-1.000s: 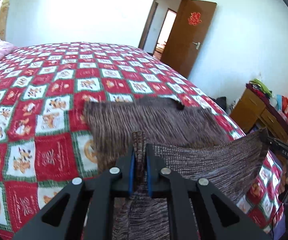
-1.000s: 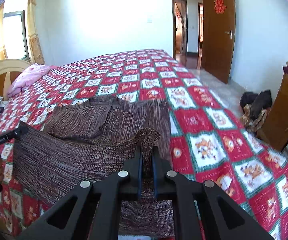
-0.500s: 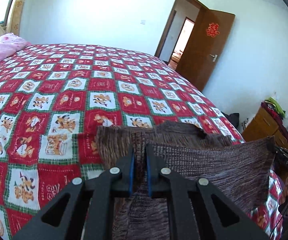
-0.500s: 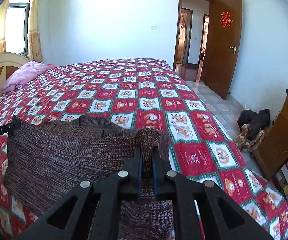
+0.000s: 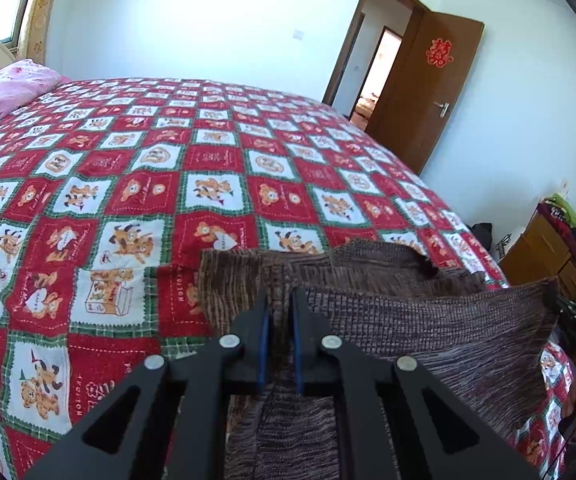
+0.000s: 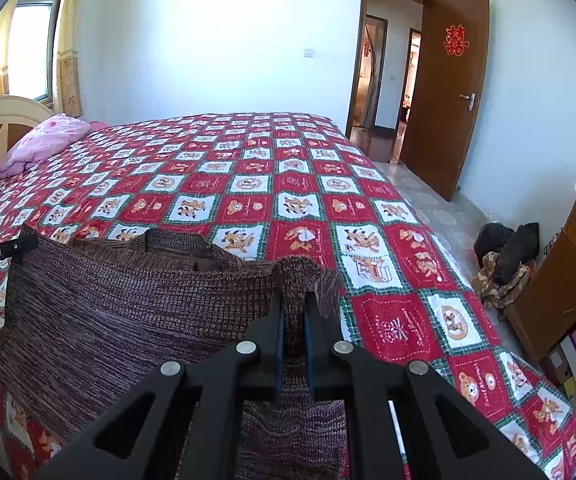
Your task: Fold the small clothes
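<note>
The brown knit garment stretches across the lower frame, partly draped on the checked bedspread. The left gripper and right gripper each pinch a corner, jaws nearly closed on knit. Uneven pulling could slip a corner free, skewing the fold.
</note>
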### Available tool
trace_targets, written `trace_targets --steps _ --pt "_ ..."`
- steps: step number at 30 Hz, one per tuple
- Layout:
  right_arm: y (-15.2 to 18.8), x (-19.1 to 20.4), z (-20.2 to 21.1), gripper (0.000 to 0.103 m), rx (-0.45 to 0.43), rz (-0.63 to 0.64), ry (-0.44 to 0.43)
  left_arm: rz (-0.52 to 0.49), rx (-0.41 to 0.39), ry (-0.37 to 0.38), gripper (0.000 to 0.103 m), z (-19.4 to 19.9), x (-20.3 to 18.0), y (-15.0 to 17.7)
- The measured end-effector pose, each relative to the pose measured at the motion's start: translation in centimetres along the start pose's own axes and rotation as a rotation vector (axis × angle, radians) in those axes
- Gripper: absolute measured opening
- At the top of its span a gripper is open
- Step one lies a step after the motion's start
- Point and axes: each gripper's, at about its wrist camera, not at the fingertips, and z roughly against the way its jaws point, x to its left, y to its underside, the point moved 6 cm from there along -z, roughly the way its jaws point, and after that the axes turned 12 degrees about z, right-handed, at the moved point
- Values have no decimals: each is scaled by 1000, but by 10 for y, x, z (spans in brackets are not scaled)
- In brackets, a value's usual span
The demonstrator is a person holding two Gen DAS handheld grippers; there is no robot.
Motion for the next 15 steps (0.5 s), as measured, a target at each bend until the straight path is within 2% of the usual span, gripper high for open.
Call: trace_targets --steps 10,15 --pt "5 -2 -14 8 18 -9 4 -19 16 -101 10 -14 4 2" --pt "1 -1 -21 8 22 3 14 -11 15 -108 10 -18 2 -2"
